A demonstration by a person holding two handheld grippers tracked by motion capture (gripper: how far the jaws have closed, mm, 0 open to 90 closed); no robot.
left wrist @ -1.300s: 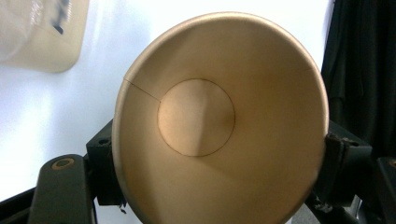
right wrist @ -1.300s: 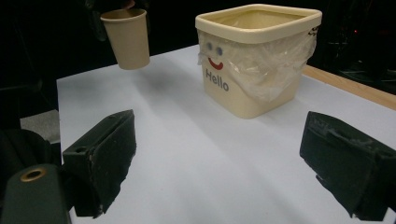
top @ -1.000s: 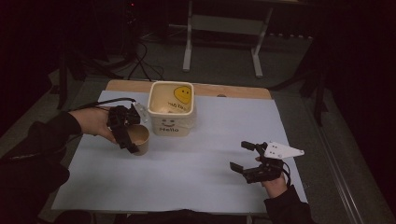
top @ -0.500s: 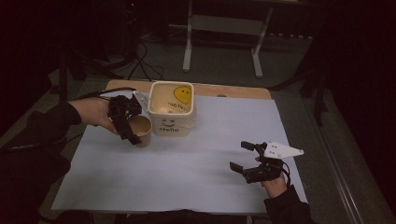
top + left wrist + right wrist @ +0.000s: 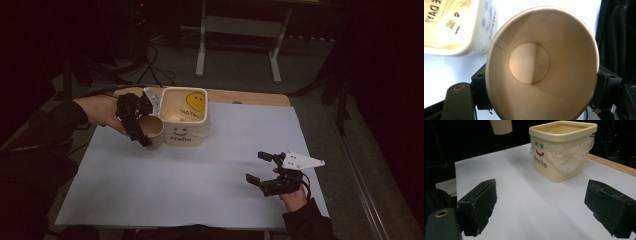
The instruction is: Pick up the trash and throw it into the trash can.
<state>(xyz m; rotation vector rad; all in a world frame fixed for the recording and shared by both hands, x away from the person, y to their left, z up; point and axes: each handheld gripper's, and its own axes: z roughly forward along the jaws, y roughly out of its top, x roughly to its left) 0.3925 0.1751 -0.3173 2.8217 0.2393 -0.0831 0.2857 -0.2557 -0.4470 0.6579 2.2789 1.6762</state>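
Paper cup [image 5: 152,131], one, clamped in left gripper [image 5: 134,117] just beside one cream tub [image 5: 183,116]. Right gripper [image 5: 270,173] spread wide, holding nothing, over white sheet [image 5: 200,170].

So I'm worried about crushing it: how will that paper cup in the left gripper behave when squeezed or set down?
The paper cup looks thin-walled and empty, so it is probably very light and would dent under a hard squeeze. The left gripper holds it by its sides; its rim still looks round. Being tall, narrow-based and empty, it may tip easily if nudged.
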